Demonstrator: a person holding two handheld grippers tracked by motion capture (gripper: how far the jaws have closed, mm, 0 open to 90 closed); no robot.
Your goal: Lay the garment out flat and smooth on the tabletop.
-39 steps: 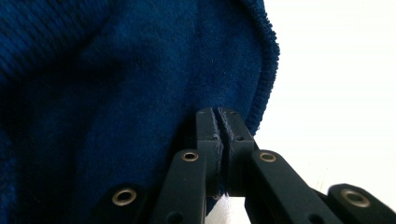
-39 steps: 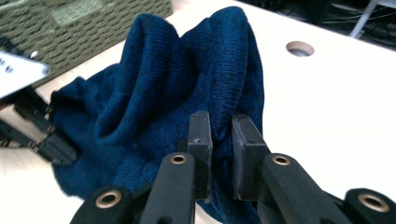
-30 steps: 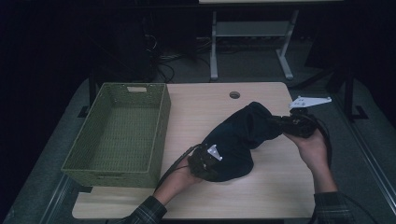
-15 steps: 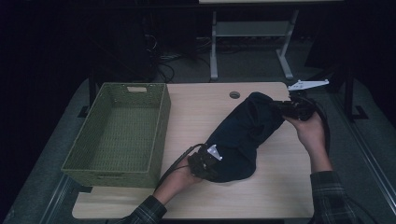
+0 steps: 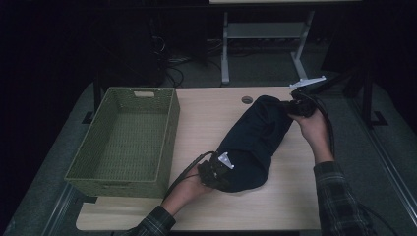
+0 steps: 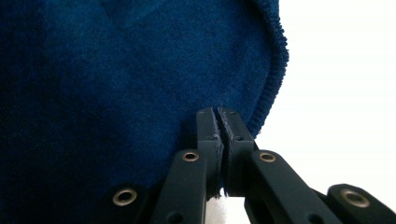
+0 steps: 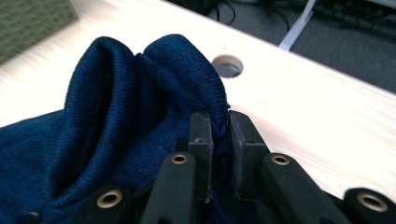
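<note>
Fingers (image 6: 219, 135) of left gripper (image 5: 215, 170) pinched on near hem of dark blue knitted garment (image 5: 255, 142). Long axis slanting across pale wooden worktop (image 5: 206, 123) toward far right. Right gripper (image 5: 296, 105) clamped on far end. Green woven basket (image 5: 123, 140) lying left.

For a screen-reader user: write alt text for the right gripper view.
The right gripper has its two black fingers shut on a bunched fold of dark blue knit cloth lying on a pale wooden table. A round cable hole sits in the tabletop beyond the cloth, and a corner of a green woven basket shows at upper left.
</note>
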